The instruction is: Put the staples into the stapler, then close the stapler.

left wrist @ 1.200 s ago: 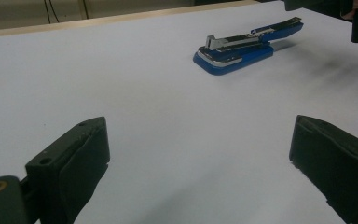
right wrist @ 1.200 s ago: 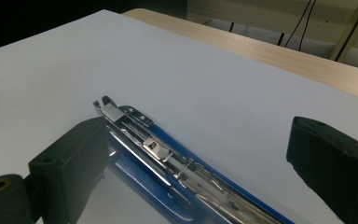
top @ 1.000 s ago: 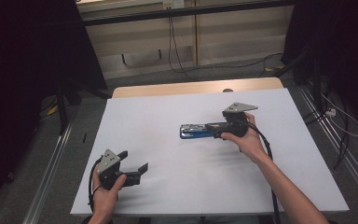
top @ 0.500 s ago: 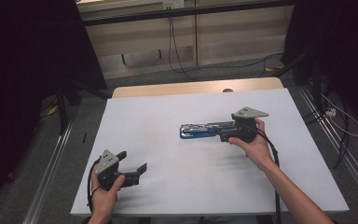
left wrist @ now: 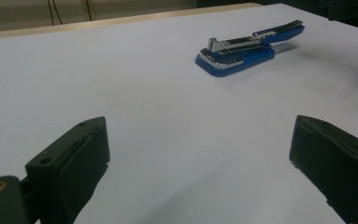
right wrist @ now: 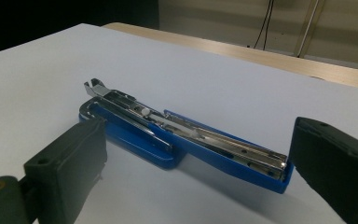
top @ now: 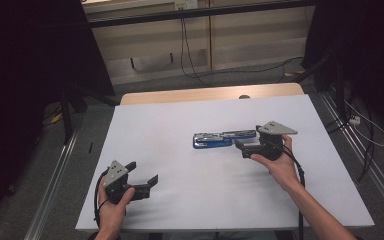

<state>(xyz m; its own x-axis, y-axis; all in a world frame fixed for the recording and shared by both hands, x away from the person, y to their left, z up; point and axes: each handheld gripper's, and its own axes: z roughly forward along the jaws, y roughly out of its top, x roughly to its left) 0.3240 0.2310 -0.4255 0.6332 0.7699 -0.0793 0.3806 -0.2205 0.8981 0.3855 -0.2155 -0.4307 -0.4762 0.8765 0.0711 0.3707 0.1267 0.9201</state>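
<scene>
Stapler (top: 224,139) status: it lies flat on the white counter (top: 180,210), a little right of the middle, swung fully open so that the blue base and the blue top arm stretch out in one line. In the right gripper view the chrome magazine channel (right wrist: 186,128) faces up and is exposed along its length; whether staples sit in it cannot be told from these pictures.

Your right gripper (top: 240,145) is at the stapler's right end. Its jaws are spread wide, one on each side of the tip of the open arm, and pinch nothing. From the high view the jaws appear just beside the stapler, but whether they touch it cannot be told.

Your left gripper (top: 142,176) is near the front left corner of the counter, well apart from the stapler. Its jaws are also spread and hold nothing; in the left gripper view the stapler (left wrist: 249,46) lies far ahead of them.

Progress, as a judgement: the opening of the stapler looks complete, since the arm is already laid back flat. What remains is probably the work on the open magazine or the folding of the arm back over the base. Neither is begun: nothing is gripped, and you have no staple strip or other part on the counter.
</scene>
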